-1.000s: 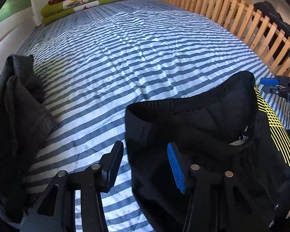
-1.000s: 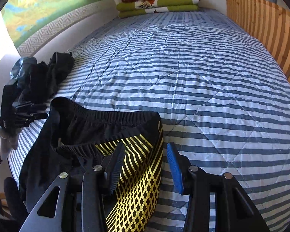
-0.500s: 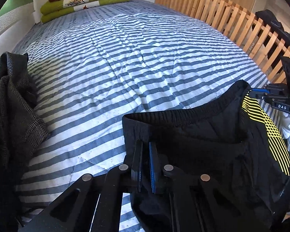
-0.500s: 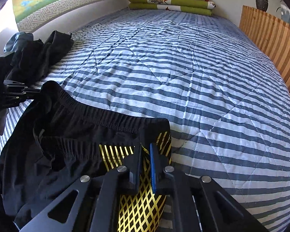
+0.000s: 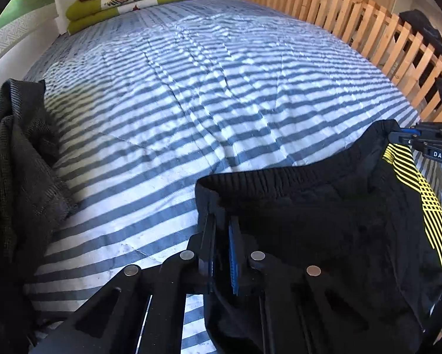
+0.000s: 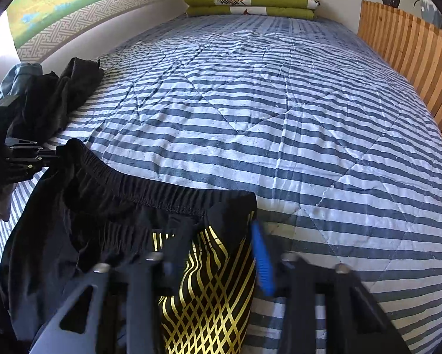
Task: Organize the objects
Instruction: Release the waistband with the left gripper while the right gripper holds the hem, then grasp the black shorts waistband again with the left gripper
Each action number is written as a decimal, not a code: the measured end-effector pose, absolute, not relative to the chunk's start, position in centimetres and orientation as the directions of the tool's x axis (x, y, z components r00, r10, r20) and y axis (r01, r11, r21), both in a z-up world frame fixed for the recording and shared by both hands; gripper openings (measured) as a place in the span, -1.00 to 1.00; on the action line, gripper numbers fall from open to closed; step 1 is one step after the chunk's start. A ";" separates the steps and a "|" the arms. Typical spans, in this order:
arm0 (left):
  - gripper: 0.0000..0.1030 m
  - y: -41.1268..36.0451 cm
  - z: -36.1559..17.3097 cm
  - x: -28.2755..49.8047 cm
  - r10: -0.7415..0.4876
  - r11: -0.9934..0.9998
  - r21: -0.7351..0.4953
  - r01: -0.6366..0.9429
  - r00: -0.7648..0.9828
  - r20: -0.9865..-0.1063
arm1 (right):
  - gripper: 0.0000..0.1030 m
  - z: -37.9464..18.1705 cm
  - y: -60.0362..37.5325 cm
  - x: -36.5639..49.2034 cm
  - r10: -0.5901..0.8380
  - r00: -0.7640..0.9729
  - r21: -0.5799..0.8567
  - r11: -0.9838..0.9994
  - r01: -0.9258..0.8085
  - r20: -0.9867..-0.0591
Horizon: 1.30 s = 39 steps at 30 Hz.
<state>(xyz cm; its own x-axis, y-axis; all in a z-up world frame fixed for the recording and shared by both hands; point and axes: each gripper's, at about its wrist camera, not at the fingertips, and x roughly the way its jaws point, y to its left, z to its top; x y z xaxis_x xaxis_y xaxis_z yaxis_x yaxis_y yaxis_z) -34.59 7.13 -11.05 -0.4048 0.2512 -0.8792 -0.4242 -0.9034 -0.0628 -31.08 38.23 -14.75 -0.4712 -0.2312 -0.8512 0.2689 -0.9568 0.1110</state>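
Black shorts [image 5: 324, 212], soft and limp, lie on a striped bed [image 5: 206, 94]. Left tool [image 5: 221, 236] pinches the waistband corner; right tool [image 6: 218, 253] is spread apart around the opposite corner.

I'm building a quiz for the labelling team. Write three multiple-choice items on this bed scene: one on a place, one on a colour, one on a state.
1. Where do the folded blankets lie?
A. At the far end of the bed, by the wall
B. On the wooden railing
C. Under the dark clothes pile

2. What colour are the lines on the side of the black shorts?
A. Red
B. White
C. Yellow

3. How is the left gripper?
A. Open above the bed
B. Shut on the black shorts
C. Shut on a blanket

Key: 1 A, the stack sits against the far wall; 2 C, a yellow lattice shows on the black cloth; 3 B, its fingers pinch the shorts at the waistband corner.
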 end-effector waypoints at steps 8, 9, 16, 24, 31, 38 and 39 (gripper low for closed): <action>-0.86 1.9 -9.2 -39.4 0.384 -0.918 -0.298 -0.261 -0.400 -0.832 | -0.85 -11.1 41.3 -33.8 -0.305 -0.553 0.255 -0.952 0.168 -0.775; -0.85 1.9 -10.0 -39.9 0.374 -0.922 -0.295 -0.250 -0.384 -0.844 | -0.84 -11.6 41.6 -34.8 -0.311 -0.541 0.275 -0.950 0.149 -0.781; 0.32 1.5 -11.8 -39.8 0.343 -0.934 -0.267 -0.238 -0.387 -0.856 | -0.20 -14.8 42.5 -37.2 -0.329 -0.449 0.319 -0.943 0.100 -0.831; 0.61 1.4 -12.2 -38.5 0.393 -0.913 -0.307 -0.268 -0.378 -0.838 | -0.16 -16.1 44.1 -36.1 -0.419 -0.443 0.407 -0.904 0.127 -0.793; 0.61 1.2 -12.6 -37.6 0.403 -0.908 -0.318 -0.273 -0.364 -0.840 | -0.95 -15.0 43.4 -35.8 -0.272 -0.519 0.272 -0.959 0.078 -0.810; -0.86 4.0 -13.7 -37.9 0.314 -0.933 -0.217 -0.289 -0.355 -0.880 | -0.87 -15.2 44.2 -35.9 -0.299 -0.495 0.300 -0.950 0.080 -0.816; -0.92 3.8 -13.7 -38.0 0.332 -0.929 -0.241 -0.280 -0.344 -0.878 | -0.87 -15.1 44.2 -35.9 -0.309 -0.492 0.308 -0.948 0.084 -0.814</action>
<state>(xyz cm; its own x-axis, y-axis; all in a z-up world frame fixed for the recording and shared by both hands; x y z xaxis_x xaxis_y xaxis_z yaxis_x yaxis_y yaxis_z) -38.02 3.75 -13.70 -0.3442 0.3321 -0.8782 -0.2803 -0.9290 -0.2415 -35.88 44.20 -15.08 -0.4920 -0.3087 -0.8140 0.0842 -0.9475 0.3085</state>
